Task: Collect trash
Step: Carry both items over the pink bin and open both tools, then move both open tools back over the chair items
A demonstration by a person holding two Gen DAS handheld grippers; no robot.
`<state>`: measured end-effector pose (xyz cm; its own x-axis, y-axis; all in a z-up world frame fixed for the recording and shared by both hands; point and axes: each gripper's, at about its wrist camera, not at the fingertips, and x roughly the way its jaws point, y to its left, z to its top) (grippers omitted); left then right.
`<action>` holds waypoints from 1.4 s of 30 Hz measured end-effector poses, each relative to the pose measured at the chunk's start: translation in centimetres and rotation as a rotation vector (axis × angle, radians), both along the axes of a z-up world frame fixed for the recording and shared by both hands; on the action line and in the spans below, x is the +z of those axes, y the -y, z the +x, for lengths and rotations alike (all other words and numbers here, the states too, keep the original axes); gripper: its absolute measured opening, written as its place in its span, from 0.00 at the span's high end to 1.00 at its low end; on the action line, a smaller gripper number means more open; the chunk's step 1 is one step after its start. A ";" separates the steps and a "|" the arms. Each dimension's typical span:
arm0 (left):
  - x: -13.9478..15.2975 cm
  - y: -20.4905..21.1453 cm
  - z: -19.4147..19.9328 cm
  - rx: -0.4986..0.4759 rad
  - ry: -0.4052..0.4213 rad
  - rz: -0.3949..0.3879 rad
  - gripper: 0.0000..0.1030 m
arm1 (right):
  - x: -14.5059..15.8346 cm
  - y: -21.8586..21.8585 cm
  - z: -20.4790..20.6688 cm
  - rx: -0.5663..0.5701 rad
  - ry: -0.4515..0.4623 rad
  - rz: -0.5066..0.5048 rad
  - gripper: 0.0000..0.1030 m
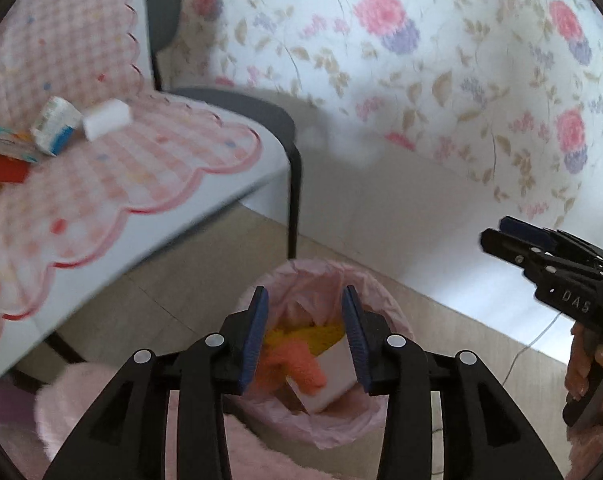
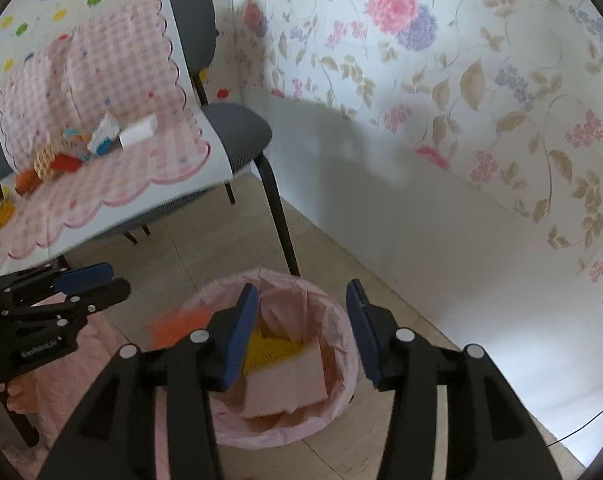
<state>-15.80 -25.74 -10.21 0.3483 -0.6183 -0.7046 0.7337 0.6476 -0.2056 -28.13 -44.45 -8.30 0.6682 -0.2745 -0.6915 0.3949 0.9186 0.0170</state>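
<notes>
My left gripper [image 1: 305, 294] hangs open over a pink-lined trash bin [image 1: 385, 304], nothing pressed between its blue pads. Below it in the bin lie an orange fuzzy piece [image 1: 297, 364], a yellow piece [image 1: 321, 334] and a white block [image 1: 333, 380]. My right gripper [image 2: 303, 288] is also open and empty above the same bin [image 2: 341, 320]; the orange piece [image 2: 177, 324] shows as a blur at the bin's left rim. More trash sits on the chair's pink checked cloth: a white block [image 2: 138, 131], a blue-and-white carton [image 2: 103, 136] and a red piece [image 2: 63, 162].
A grey chair [image 2: 241, 128] with black legs stands behind the bin, against a floral wall [image 2: 421, 80]. A pink fluffy rug [image 1: 61, 408] lies in front of the bin. A thin cable [image 1: 533, 340] runs across the tan floor. A hand [image 1: 581, 364] holds the right gripper [image 1: 493, 232].
</notes>
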 end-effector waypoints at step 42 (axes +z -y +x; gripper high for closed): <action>2.9 -35.0 23.5 1.009 -0.055 0.210 0.33 | 6.1 -17.1 28.9 0.530 0.111 0.187 0.56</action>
